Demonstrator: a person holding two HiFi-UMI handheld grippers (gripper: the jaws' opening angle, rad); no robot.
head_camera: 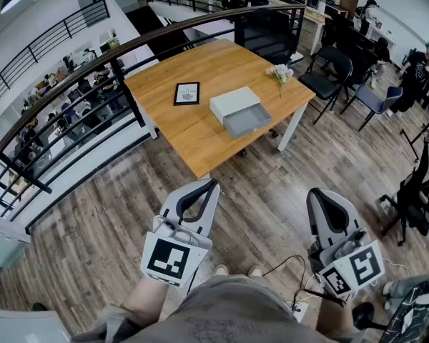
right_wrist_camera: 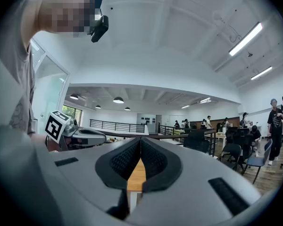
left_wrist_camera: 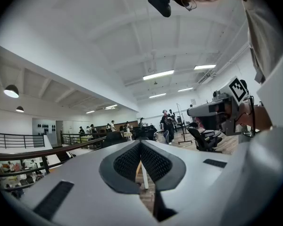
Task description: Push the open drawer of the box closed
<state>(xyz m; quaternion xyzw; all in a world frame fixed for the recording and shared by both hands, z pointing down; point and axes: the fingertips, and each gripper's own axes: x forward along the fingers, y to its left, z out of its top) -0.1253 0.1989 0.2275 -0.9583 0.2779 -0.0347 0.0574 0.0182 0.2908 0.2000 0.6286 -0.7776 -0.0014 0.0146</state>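
Note:
A white box (head_camera: 234, 103) stands on the wooden table (head_camera: 200, 138) in the head view, well ahead of me. Its grey drawer (head_camera: 247, 120) is pulled out toward the table's near right edge. My left gripper (head_camera: 209, 183) is held low over the floor, short of the table's near corner, jaws shut and empty. My right gripper (head_camera: 320, 191) is beside it to the right, also shut with nothing in it. In the left gripper view the jaw tips (left_wrist_camera: 140, 142) meet; in the right gripper view the tips (right_wrist_camera: 141, 139) meet too, with a strip of table (right_wrist_camera: 137, 178) behind them.
A framed black picture (head_camera: 187, 93) lies left of the box and a small vase of white flowers (head_camera: 280, 73) stands at the table's right corner. A dark railing (head_camera: 93, 70) runs behind the table. Office chairs (head_camera: 329, 66) stand to the right, a cable (head_camera: 282, 263) on the floor.

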